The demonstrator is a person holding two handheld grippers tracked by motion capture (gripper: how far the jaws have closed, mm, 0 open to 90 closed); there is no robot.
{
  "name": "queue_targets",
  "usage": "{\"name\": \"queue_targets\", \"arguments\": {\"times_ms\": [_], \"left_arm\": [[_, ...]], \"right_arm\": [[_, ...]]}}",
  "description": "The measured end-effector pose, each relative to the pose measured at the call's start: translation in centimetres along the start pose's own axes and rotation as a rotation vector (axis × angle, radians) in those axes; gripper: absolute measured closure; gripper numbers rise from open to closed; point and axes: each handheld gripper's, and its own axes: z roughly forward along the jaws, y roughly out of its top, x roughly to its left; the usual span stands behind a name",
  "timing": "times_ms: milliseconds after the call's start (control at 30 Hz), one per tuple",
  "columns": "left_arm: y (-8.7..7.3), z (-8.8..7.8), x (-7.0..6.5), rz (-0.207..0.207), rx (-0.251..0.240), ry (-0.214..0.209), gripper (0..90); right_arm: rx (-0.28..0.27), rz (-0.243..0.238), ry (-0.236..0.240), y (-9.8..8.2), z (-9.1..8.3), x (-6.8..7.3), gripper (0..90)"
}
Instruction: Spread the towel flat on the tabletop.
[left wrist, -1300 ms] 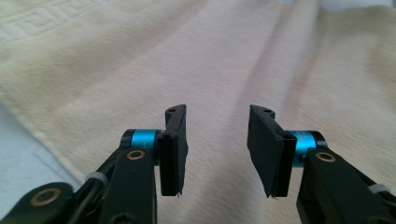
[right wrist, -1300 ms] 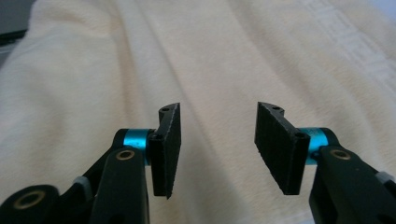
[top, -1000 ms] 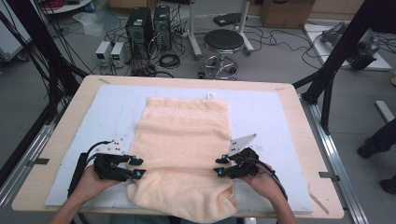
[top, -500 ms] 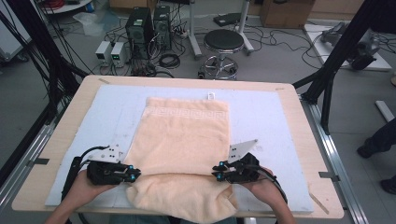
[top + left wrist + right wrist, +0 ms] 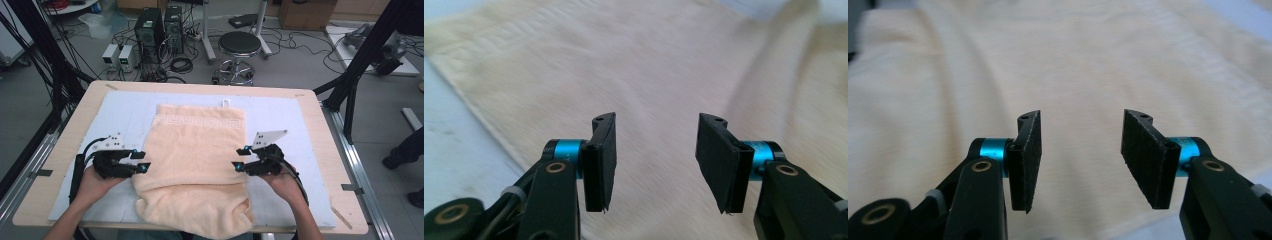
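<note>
A peach towel (image 5: pixel 195 155) lies flat on the pale blue mat (image 5: pixel 125 115), its near end bunched and hanging over the table's front edge. My left gripper (image 5: pixel 142 161) hovers at the towel's left edge and points right. My right gripper (image 5: pixel 239 157) hovers at the right edge and points left. Both have just been opening their jaws, and both are open with nothing between the pads. In the left gripper view the towel (image 5: pixel 664 75) spreads beyond the left gripper (image 5: pixel 656 160). In the right gripper view the towel (image 5: pixel 1073 60) lies under the right gripper (image 5: pixel 1080 160).
The mat covers a wooden table (image 5: pixel 320 115) with metal rails along both sides. Beyond the far edge stand a round stool (image 5: pixel 240 45), computer cases (image 5: pixel 160 25) and loose cables on the floor. Black frame posts (image 5: pixel 360 65) rise at the right and left.
Both grippers have risen a little off the towel's side edges, and their jaws now stand wider apart than half a second ago. The towel has stayed in place.
</note>
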Motion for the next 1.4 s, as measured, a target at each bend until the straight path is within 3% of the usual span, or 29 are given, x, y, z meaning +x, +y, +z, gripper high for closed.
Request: {"name": "queue_targets", "arguments": {"times_ms": [133, 233, 333, 633, 733, 900, 1000, 1167, 1267, 1333, 1400], "left_arm": [[1.5, 1.7, 2.2, -0.013, 0.021, 0.084, 53.5], [2.2, 3.2, 4.1, -0.060, 0.021, 0.093, 54.1], [2.9, 4.5, 5.6, -0.074, 0.011, 0.137, 54.3], [4.3, 8.2, 8.1, -0.098, 0.072, 0.204, 56.8], [4.3, 9.1, 9.0, -0.110, 0.099, 0.254, 58.0], [3.2, 9.8, 10.4, -0.186, 0.125, 0.249, 56.3], [3.0, 10.0, 10.6, -0.182, 0.132, 0.238, 56.3], [3.0, 10.4, 10.6, -0.131, 0.126, 0.288, 66.6], [2.9, 10.5, 10.7, -0.127, 0.115, 0.310, 76.6], [3.0, 10.7, 10.9, -0.129, 0.111, 0.315, 84.3], [3.4, 10.9, 11.3, -0.137, 0.121, 0.312, 85.6]], "right_arm": [[0.005, 0.031, -0.081, 0.7, 0.4, -3.2, 50.4], [0.018, 0.048, -0.110, 1.4, 1.2, -5.3, 50.2], [0.037, 0.054, -0.135, 2.0, 2.3, -7.0, 49.5], [0.112, 0.126, -0.208, 2.1, 6.2, -11.3, 48.7], [0.123, 0.156, -0.228, 1.8, 6.9, -12.2, 49.8], [0.142, 0.183, -0.234, 1.3, 7.7, -13.3, 49.1], [0.144, 0.194, -0.231, 1.0, 7.9, -13.5, 48.8], [0.151, 0.202, -0.230, 0.3, 8.9, -14.1, 50.9], [0.150, 0.191, -0.238, 0.5, 9.2, -14.2, 59.4], [0.161, 0.174, -0.221, 0.8, 9.3, -14.2, 77.0], [0.178, 0.153, -0.209, 1.3, 9.5, -14.4, 84.7]]}}
